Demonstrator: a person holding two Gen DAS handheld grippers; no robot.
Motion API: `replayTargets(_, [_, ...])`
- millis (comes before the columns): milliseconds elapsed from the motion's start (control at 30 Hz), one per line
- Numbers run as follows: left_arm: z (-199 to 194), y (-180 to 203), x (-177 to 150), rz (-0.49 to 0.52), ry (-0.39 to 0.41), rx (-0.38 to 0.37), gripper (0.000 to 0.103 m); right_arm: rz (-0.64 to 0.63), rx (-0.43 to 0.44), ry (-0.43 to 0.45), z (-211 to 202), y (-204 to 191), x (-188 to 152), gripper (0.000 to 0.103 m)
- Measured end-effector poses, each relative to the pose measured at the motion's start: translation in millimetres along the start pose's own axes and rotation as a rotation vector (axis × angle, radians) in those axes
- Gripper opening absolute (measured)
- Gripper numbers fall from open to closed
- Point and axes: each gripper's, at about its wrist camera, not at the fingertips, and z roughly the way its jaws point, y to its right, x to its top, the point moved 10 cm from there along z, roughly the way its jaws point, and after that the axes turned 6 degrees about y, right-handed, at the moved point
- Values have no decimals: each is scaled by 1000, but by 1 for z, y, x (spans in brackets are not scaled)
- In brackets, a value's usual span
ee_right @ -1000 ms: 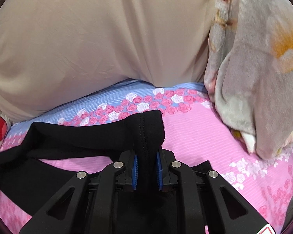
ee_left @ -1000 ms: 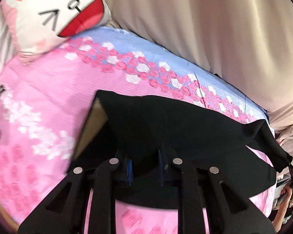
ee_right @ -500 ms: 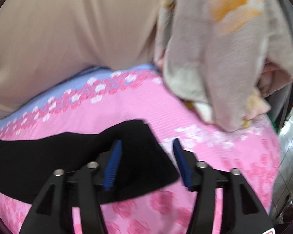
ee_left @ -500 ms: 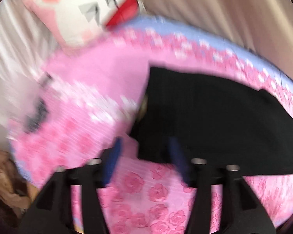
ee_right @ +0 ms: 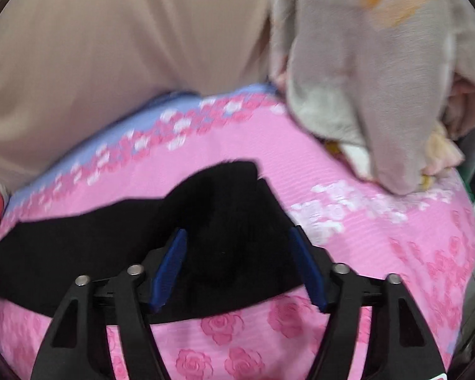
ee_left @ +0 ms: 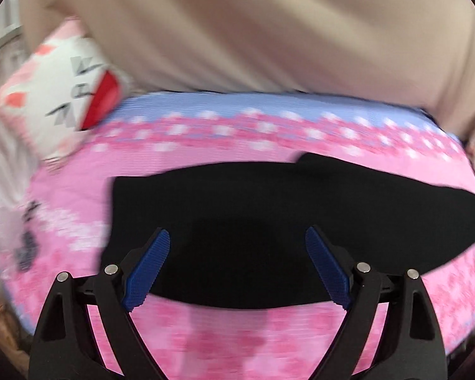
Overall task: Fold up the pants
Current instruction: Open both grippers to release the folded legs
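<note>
**Pants lying flat across the bed, both grippers hanging loose above them**

Cushion [ee_left: 63, 101] with a cartoon face is leaning at the far left corner of the bed, against the beige drape [ee_left: 269, 31] that is hanging along the far side. It is sitting well apart from the work, so it is not getting in the way of a fold.

Moving right, the black pants [ee_left: 269, 205] are lying as one long flat band across the pink rose-patterned sheet [ee_left: 269, 332], running left to right and nearer the near edge than the far one. Stretched out like this, they appear to be lying leg on leg, which is probably why the band is looking so narrow and even.

The left gripper [ee_left: 237, 237] is pointing down over the left half of the band. Its jaws are opening, and the blue pads [ee_left: 148, 269] are standing wide with cloth below the gap but pressing on nothing.

Further right, in the other wrist view, the right gripper [ee_right: 237, 234] is hovering over the right end of the pants [ee_right: 79, 253], where the fabric is bunching into a raised hump. Its jaws are standing apart too, either side of that hump and not pinching it. That hump is likely to need smoothing or a fresh grip.

At the far right, a grey flowered blanket [ee_right: 380, 79] is heaped on the bed, clear of the pants.

Judging by the long band, a crosswise fold is still waiting to be made.
</note>
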Motion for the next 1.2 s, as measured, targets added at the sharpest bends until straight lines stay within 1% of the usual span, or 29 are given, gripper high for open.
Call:
replayTargets(33, [4,13,-2,15,-8,-12,86,-18,29,-21,8,-7,2,6])
replayTargets(67, [10,26,-3,26,-19,-22,86,-36,22,25,2,-11,15,6])
replayTargets(133, [17,42,-5,41,-29,-31,86,-124,45,175,-34,-29,47,6])
replayTargets(167, [21,48,-6,48,-35,-33,86,-197,14,236,-53,-36,59,8])
replayTargets(200, [26,54,-9,59,-41,-30,86,-277,-32,248,-59,-38,59,9])
replayTargets(233, [29,59,-13,62,-46,-29,86,-328,-70,241,-58,-35,55,20])
replayTargets(267, [34,63,-16,64,-56,-33,86,-387,-136,218,-52,-24,45,32])
replayTargets(300, [37,66,-19,64,-65,-36,86,-426,-213,141,-38,-3,23,34])
replayTargets(333, [43,68,-22,60,-80,-35,86,-429,-257,70,-29,16,6,34])
replayTargets(367, [48,69,-24,58,-94,-33,86,-401,-320,0,-24,43,-16,34])
replayTargets(400, [48,71,-25,57,-101,-31,86,-360,-338,-16,-28,58,-26,34])
replayTargets(433, [51,72,-25,55,-109,-31,86,-309,-331,-16,-34,68,-32,36])
replayTargets(467, [52,74,-23,56,-109,-35,86,-207,-272,9,-46,74,-36,40])
replayTargets(500, [53,76,-21,60,-106,-37,86,-138,-227,30,-54,75,-34,40])
replayTargets(567, [54,83,-16,70,-94,-40,86,10,-90,53,-65,70,-27,46])
replayTargets(600, [54,88,-14,69,-88,-48,86,60,-41,53,-65,65,-20,48])
replayTargets(667, [55,100,-12,54,-87,-83,86,75,4,33,-56,53,-10,60])
replayTargets(767, [53,112,-16,42,-86,-114,86,-32,-17,-18,-19,30,1,60])
replayTargets(800, [53,114,-19,40,-88,-113,86,-88,-30,-60,4,22,0,58])
replayTargets(833, [53,114,-20,40,-90,-112,86,-119,-40,-90,16,20,-3,41])
replayTargets(867, [53,112,-22,40,-93,-108,86,-170,-61,-125,28,16,-7,6])
replayTargets(900, [53,106,-23,40,-95,-92,86,-211,-74,-155,39,12,-11,7])
replayTargets(933, [53,101,-23,40,-95,-78,86,-230,-88,-137,38,8,-6,7])
replayTargets(967, [53,94,-23,36,-94,-63,86,-255,-98,-58,26,2,13,7])
replayTargets(1033, [54,78,-21,16,-89,-33,88,-225,-64,52,3,-2,40,7])
replayTargets(1067, [56,68,-21,0,-89,-17,90,-225,-79,59,2,3,44,10])
replayTargets(1133, [60,57,-22,-29,-92,-8,90,-237,-143,-17,22,24,34,12])
replayTargets(1167, [63,53,-23,-40,-98,-3,90,-248,-243,-97,39,46,19,12])
replayTargets(1200, [66,49,-24,-49,-104,2,90,-239,-288,-128,42,57,13,12])
